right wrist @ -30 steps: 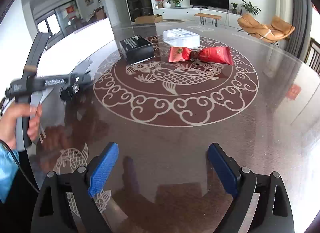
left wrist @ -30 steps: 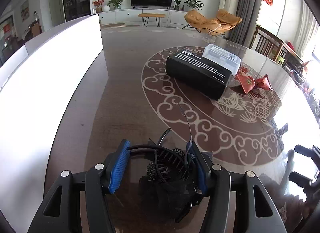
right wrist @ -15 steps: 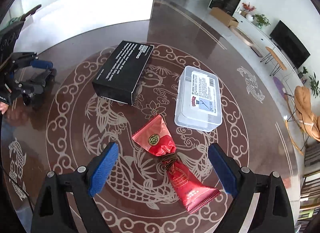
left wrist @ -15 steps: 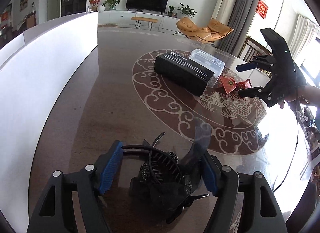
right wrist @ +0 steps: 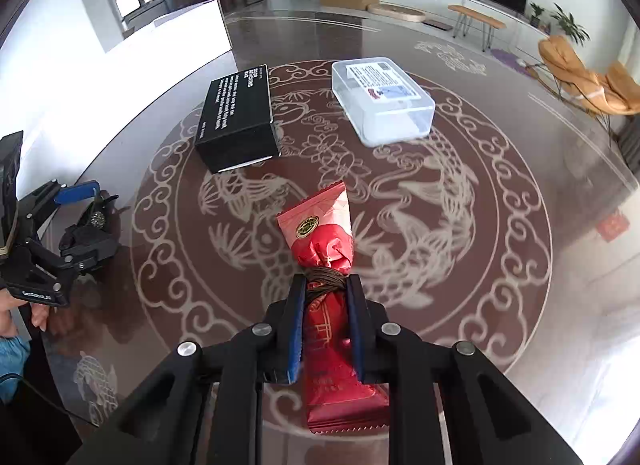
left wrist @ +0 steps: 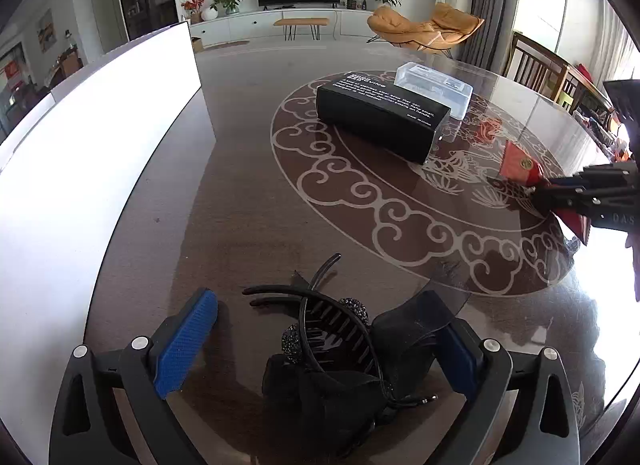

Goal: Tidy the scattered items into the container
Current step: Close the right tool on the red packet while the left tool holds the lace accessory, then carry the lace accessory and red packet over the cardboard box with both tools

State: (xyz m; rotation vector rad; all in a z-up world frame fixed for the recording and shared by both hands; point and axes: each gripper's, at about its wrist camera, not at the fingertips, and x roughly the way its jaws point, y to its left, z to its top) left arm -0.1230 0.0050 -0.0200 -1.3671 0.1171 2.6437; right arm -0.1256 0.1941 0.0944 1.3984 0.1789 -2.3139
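Right gripper [right wrist: 326,293] clamped on the red packet [right wrist: 320,241] — left gripper [left wrist: 320,329] spreading wide over the black hair clip [left wrist: 332,329].

Both blue pads [right wrist: 295,329] of the right gripper pinch the packet at its cord-tied waist, over the patterned table [right wrist: 460,225]. Left jaws are opening; the clip lies on the tabletop between them, and the pads do not press it. Beyond stand a black box [right wrist: 238,117] and a clear plastic case [right wrist: 382,99], well apart from each other — a tall white container [left wrist: 100,137] rises at the table's left edge.
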